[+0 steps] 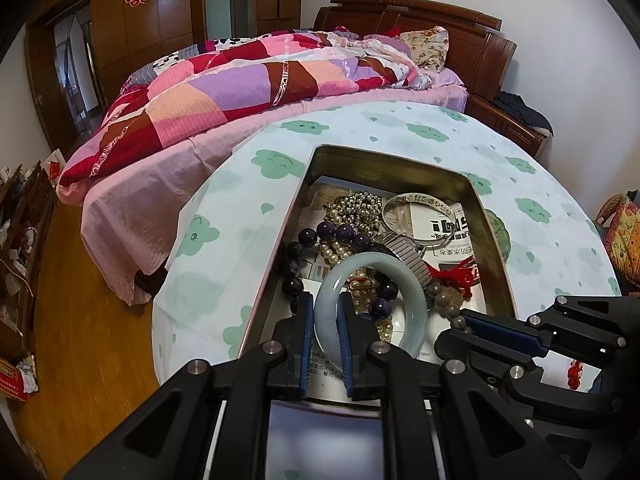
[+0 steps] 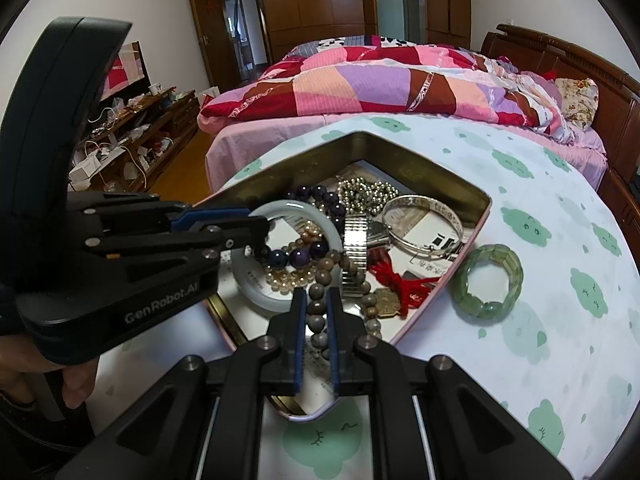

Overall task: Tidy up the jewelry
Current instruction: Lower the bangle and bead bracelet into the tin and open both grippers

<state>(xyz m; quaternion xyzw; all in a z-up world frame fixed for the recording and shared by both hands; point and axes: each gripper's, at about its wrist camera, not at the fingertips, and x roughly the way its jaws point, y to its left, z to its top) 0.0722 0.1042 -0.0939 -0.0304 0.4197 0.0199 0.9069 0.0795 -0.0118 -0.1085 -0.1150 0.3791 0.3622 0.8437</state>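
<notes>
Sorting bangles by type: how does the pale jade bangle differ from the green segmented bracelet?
The pale jade bangle is one smooth, milky ring; the green segmented bracelet is made of blocky, darker green pieces. The bangle lies inside the tin, with the left gripper shut on its rim; the bracelet lies free on the tablecloth beside the tin. Both are round, greenish wristwear.

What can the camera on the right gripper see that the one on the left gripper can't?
Only the right view shows the green segmented bracelet in full on the tablecloth, outside the tin, and a hand holding the left gripper. Only the left view shows dark clothing beside the bed. Both show the pale jade bangle, silver bangle and brown beads.
</notes>
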